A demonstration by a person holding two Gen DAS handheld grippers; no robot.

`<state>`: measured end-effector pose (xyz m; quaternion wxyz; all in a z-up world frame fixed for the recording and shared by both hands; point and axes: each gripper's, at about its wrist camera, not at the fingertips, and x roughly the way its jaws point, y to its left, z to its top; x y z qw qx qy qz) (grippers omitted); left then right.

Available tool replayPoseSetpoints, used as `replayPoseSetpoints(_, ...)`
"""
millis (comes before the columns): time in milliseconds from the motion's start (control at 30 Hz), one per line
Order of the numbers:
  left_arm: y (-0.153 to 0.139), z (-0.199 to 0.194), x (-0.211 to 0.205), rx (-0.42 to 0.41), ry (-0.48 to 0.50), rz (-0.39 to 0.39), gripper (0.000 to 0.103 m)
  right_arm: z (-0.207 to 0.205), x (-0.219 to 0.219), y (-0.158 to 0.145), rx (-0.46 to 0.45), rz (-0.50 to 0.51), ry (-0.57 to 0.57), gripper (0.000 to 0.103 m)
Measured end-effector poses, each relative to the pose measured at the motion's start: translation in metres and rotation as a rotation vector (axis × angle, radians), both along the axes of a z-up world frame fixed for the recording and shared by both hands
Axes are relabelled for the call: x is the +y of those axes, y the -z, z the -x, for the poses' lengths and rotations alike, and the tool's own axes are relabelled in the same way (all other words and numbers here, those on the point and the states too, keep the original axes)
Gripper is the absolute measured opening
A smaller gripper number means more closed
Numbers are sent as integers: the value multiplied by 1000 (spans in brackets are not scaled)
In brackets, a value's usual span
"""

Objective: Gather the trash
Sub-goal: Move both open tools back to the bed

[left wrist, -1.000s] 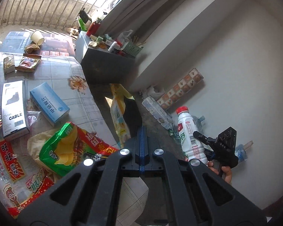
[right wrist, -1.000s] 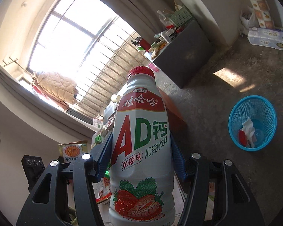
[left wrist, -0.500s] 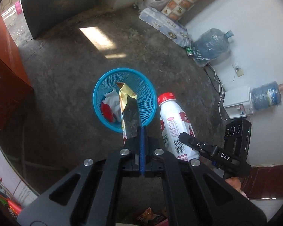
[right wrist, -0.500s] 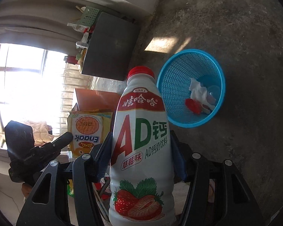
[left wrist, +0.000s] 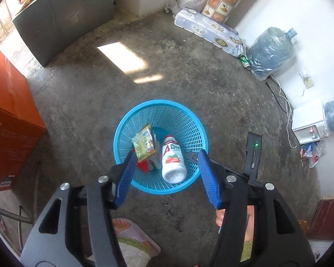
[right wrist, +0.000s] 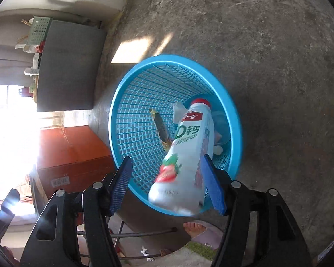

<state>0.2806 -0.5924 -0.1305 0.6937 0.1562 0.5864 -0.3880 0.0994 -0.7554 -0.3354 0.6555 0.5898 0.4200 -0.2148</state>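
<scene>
A blue mesh trash basket [left wrist: 190, 118] stands on the concrete floor, also in the right wrist view [right wrist: 131, 115]. My left gripper [left wrist: 165, 173] is open above it. A yellow snack packet [left wrist: 143, 143] is falling into the basket, free of the fingers. My right gripper [right wrist: 167, 182] is open over the basket rim. A white strawberry AD milk bottle [right wrist: 184, 155] with a red cap drops cap-first into the basket, blurred, next to the right finger; it also shows in the left wrist view [left wrist: 172, 160]. White paper and a red scrap lie inside.
An orange cardboard box [left wrist: 9, 120] stands left of the basket. A grey cabinet [left wrist: 64, 15] is at the back. Tissue packs [left wrist: 211, 33], a wrapped water jug [left wrist: 269, 53] and a white box [left wrist: 309, 122] line the right wall. Slippered feet [left wrist: 133, 231] are below the grippers.
Both grippers swung from the table to above the basket and opened. The snack packet left the left gripper and the bottle left the right gripper; both now drop into the basket.
</scene>
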Motion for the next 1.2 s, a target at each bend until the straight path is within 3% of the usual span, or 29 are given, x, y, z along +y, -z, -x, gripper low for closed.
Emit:
replayPoseSetpoints(167, -39, 8, 22, -49, 8, 45, 57, 27, 7, -11, -17, 26, 31, 62)
replayPoseSetpoints(300, -82, 26, 49, -73, 27, 102, 61, 54, 20, -42, -32, 93, 41, 62)
replayPoseSetpoints(467, -142, 54, 112, -124, 53, 196, 68, 80, 50, -104, -68, 206, 0, 63)
replayPoseSetpoints(600, -190, 67, 192, -176, 27, 287, 75, 86, 90, -174, -151, 321, -77, 73)
replayPoseSetpoints(767, -233, 83, 324, -280, -119, 371, 84, 84, 154, -256, -289, 441, -225, 82)
replayPoseSetpoints(867, -245, 98, 408, -368, -253, 358, 86, 77, 193, -291, -351, 480, -321, 86)
replayPoseSetpoints(1000, -239, 116, 499, -430, -413, 305, 91, 57, 245, -323, -413, 478, -456, 88)
replayPoseSetpoints(1200, -210, 136, 597, -398, -643, 290, 95, 18, 324, -342, -501, 394, -651, 88)
